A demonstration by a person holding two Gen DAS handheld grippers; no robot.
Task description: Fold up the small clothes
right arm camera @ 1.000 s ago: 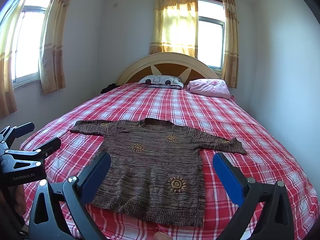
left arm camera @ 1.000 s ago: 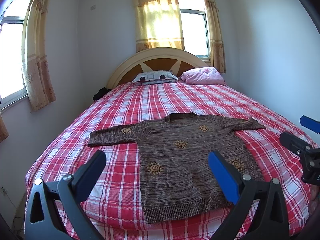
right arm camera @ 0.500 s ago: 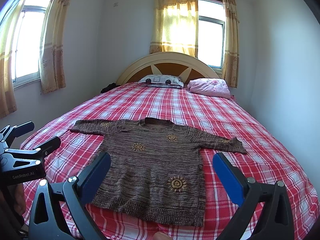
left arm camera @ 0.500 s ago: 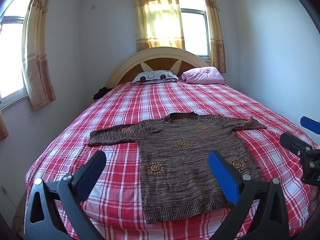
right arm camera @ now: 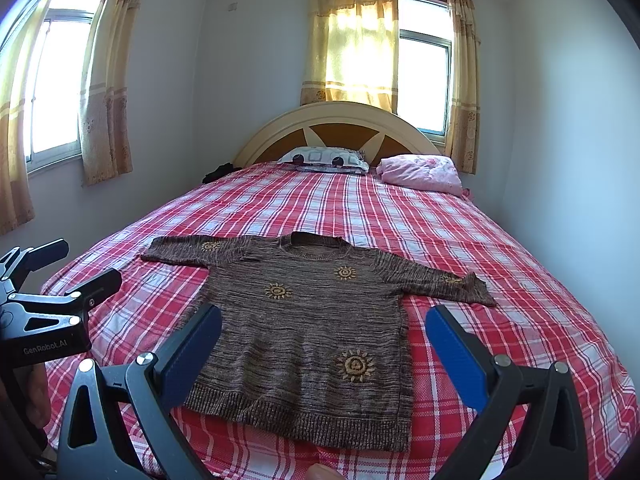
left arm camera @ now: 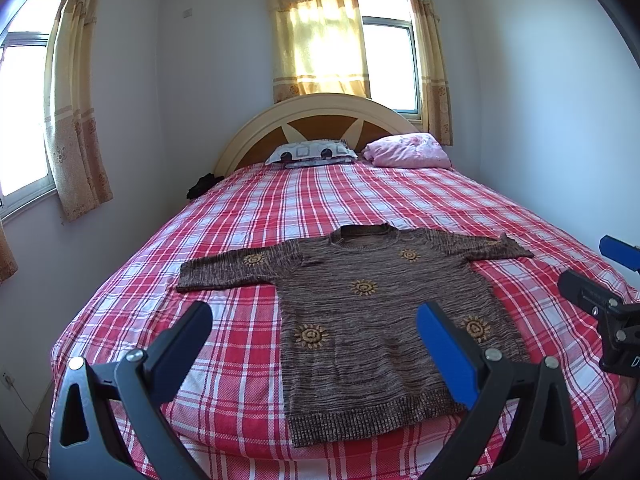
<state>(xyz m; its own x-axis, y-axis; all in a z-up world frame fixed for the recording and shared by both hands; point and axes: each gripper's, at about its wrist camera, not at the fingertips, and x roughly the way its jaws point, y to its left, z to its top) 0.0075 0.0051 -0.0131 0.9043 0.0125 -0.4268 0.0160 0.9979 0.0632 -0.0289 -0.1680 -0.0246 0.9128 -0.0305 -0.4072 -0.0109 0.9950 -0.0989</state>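
Sweater [left arm camera: 384,316] folding has not begun: the brown knit lies flat and face up on the plaid bed [left arm camera: 248,216], sleeves spread to either side, hem toward the foot edge and collar toward the headboard [right arm camera: 340,120].

Seen from the left gripper [left arm camera: 320,344], the garment sits ahead of and below the jaws, its body mostly toward the right-hand finger and the spread sleeve beyond the left one. Seen from the right gripper [right arm camera: 324,344], the body fills the gap between the fingers, with the far sleeve cuff just past the right one. Both pairs of jaws stand wide apart and grip nothing; each hangs above the bed's foot, clear of the cloth.

Doing this step well probably means bringing each gripper down to its own sleeve or shoulder, pinching only the knit and not the sheet beneath, then carrying the sleeve inward across the chest so it lands flat. The loose knit looks likely to stretch or drag, so lifting before moving sideways should stop the body from sliding. Matching the two sides would keep the later fold from hem to collar square.

Against the views from a second and half a second back, nothing has shifted that I can tell: the sweater lies in the same outline, the two pillows [left arm camera: 312,152] sit as they did, and both grippers hold the same height and the same wide spread.
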